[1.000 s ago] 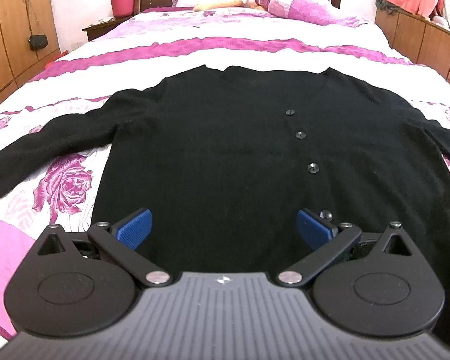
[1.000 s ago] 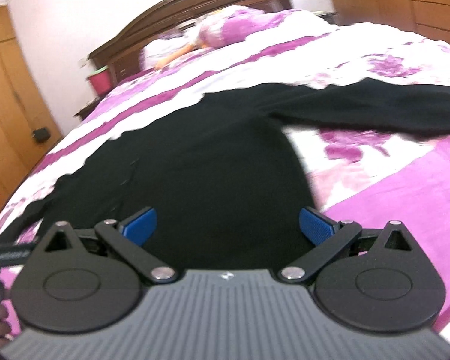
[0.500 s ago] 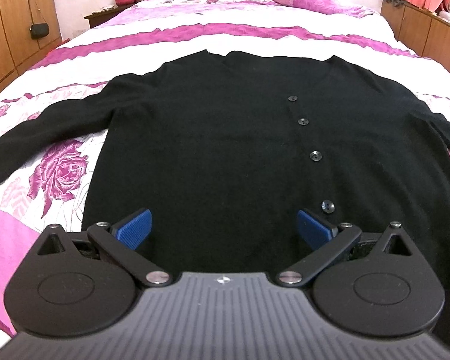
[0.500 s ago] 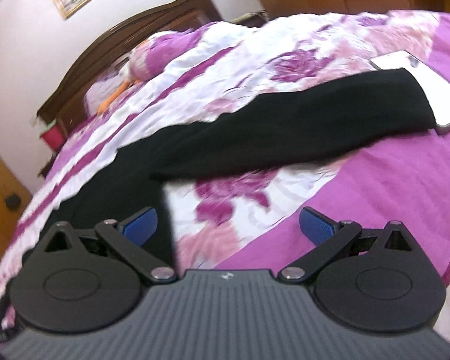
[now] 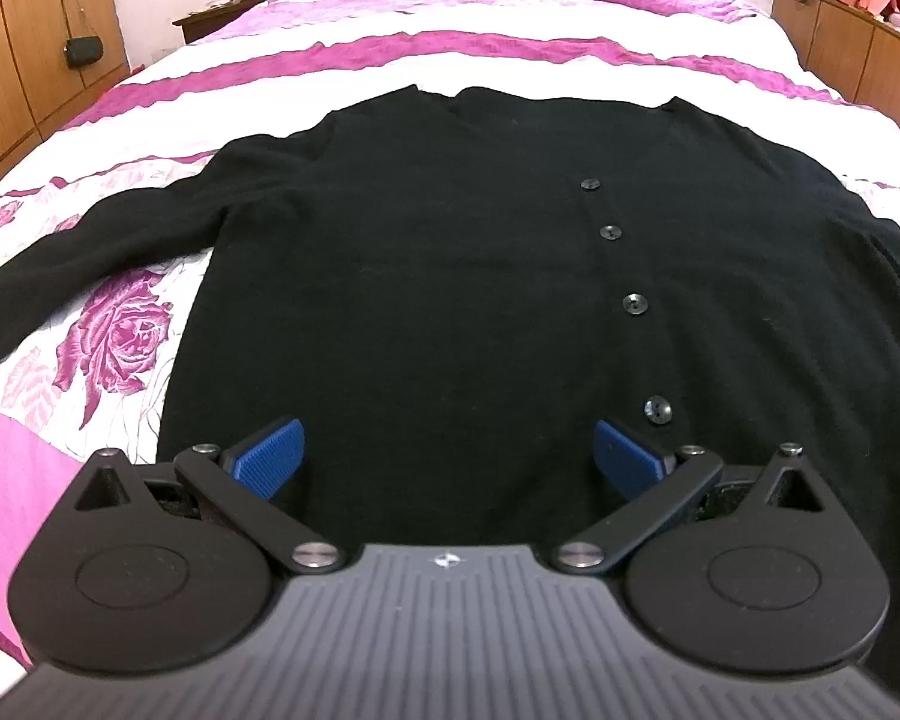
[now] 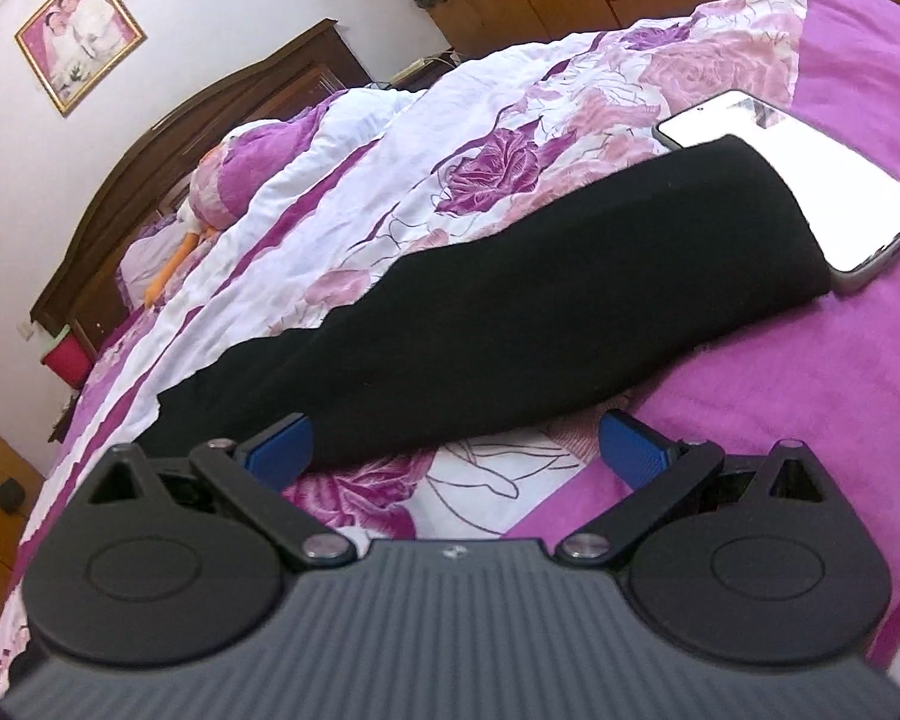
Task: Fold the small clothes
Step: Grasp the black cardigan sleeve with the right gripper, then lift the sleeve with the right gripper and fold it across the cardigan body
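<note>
we have both claws, left claw (image 5: 447, 459) and right claw (image 6: 456, 447), wide and empty; cardigan (image 5: 450, 276) flat on bed (image 5: 450, 60), its sleeve (image 6: 570, 282) overlapping the phone (image 6: 840, 204) at two o'clock (lifting could drag it).

1 cardigan (image 5: 450, 300), 4 buttons (image 5: 635, 304), 1 phone (image 6: 810, 180).

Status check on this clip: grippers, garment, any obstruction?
Left gripper and right gripper open, empty. Black cardigan flat, unfolded on bed. Phone partly under right sleeve cuff.
</note>
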Action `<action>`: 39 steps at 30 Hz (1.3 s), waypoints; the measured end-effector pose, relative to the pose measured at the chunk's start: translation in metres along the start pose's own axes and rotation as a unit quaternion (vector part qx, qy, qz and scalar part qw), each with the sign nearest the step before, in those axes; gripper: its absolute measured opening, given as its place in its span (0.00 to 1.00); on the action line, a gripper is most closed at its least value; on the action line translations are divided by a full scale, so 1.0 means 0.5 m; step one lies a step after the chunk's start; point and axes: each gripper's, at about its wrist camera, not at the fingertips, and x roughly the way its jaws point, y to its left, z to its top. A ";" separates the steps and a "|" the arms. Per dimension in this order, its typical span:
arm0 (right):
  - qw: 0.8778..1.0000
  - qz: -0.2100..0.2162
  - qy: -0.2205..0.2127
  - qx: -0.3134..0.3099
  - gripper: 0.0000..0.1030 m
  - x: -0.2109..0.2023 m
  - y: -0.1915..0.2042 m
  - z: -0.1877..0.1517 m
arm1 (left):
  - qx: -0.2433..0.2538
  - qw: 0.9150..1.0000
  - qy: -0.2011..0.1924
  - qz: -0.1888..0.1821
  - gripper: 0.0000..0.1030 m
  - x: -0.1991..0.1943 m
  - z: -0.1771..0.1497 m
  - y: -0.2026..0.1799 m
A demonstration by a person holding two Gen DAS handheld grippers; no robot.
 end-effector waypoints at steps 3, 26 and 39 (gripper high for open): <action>1.000 0.003 -0.006 -0.013 1.00 0.008 -0.003 -0.006 | 0.004 1.000 -0.003 0.001 1.00 -0.006 0.001 -0.005; 1.000 0.012 -0.014 0.021 1.00 0.046 -0.021 0.041 | -0.011 1.000 -0.005 -0.001 1.00 -0.027 0.001 0.016; 0.997 0.021 -0.020 0.075 0.92 0.036 -0.044 0.056 | -0.007 0.999 0.024 -0.034 1.00 0.016 0.022 0.017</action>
